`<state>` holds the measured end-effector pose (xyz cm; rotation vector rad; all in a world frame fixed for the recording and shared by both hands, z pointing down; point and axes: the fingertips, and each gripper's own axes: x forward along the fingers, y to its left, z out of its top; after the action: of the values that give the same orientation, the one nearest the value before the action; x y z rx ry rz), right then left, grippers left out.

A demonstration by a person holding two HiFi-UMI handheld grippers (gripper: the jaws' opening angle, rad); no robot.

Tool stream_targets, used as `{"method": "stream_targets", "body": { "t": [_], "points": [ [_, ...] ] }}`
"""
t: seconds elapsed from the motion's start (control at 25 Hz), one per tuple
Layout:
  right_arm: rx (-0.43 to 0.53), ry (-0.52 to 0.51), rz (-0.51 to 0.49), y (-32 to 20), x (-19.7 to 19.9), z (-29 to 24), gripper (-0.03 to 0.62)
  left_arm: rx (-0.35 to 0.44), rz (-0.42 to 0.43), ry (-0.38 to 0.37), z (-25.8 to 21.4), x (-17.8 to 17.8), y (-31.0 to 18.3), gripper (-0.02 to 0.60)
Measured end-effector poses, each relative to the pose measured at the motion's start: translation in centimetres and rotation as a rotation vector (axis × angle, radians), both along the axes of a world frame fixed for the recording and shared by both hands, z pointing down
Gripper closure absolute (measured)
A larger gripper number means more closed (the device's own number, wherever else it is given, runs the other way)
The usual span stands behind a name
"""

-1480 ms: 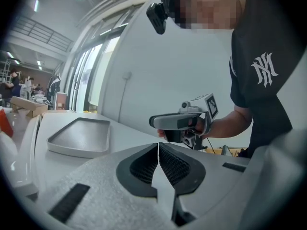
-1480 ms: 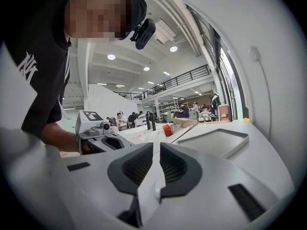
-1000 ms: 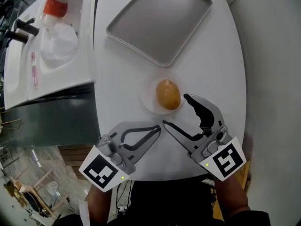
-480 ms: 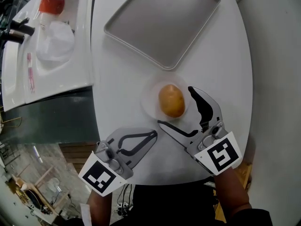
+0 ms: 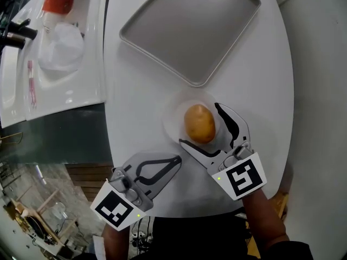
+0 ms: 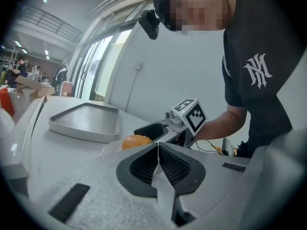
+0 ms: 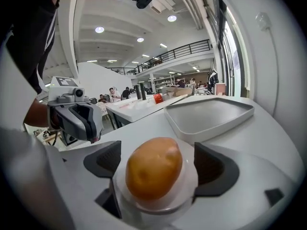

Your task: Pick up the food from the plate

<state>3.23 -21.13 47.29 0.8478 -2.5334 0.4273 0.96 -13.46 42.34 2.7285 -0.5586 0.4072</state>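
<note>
step: approach, no grip yet | right gripper [image 5: 199,124]: jaws wide apart, just been opening, either side of the food [image 7: 153,174], not pressing | food: on plate [image 5: 171,121], near side of tray [image 5: 190,28] | left gripper [image 6: 158,152]: jaws together, empty | next: close evenly, then lift

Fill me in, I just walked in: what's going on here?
A person holds a gripper in each hand. On the right gripper the jaws have just been opening and stand wide either side of the food on the plate, not pressing it. The left gripper is shut, empty, near the plate. Nothing lifted yet.
</note>
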Motion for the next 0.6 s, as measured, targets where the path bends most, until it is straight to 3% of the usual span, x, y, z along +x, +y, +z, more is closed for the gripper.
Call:
{"method": "stream_targets", "body": {
  "t": [0.6],
  "points": [
    [-0.03,0.082,-0.039,-0.1,-0.5,1.9,0.174,0.012,-0.013,0.072,-1.5,-0.1,-0.2,0.574]
  ]
}}
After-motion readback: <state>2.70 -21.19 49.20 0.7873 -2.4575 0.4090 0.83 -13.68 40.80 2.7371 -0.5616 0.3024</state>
